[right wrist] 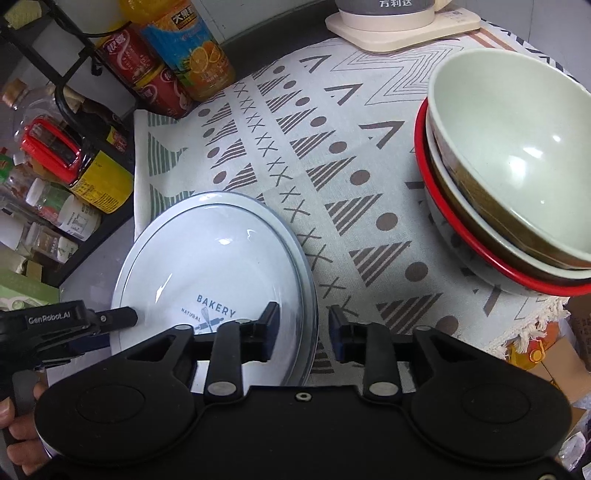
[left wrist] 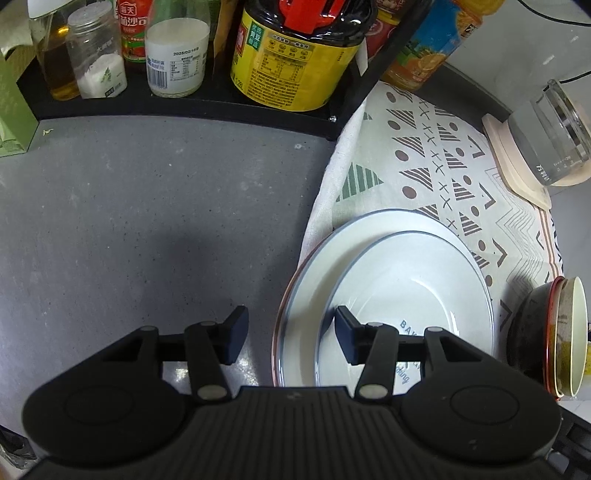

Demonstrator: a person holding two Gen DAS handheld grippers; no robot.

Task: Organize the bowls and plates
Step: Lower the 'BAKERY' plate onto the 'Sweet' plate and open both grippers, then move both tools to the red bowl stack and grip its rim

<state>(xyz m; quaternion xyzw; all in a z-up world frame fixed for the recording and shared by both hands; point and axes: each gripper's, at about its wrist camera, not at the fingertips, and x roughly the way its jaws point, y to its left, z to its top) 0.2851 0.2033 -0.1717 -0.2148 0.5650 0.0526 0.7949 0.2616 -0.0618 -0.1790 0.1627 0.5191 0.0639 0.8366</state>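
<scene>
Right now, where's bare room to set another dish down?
Bare grey counter left of the stacked plates, in front of the condiment rack. A patterned cloth strip is free between plates and stacked bowls. Crowded: rack, kettle base corner, bowl side.

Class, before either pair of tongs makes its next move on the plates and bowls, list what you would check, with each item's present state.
1. Right tongs free of the plates: ok, pads straddle the rim without pressing.
2. Left tongs empty: ok, one pad over the plates, one over the counter.
3. Plates nested: ok, smaller inside larger.
4. Plates fully on the cloth: not ok, left edge overhangs the counter.
5. Bowls stacked steadily: cannot tell, the stack looks tilted.
</scene>
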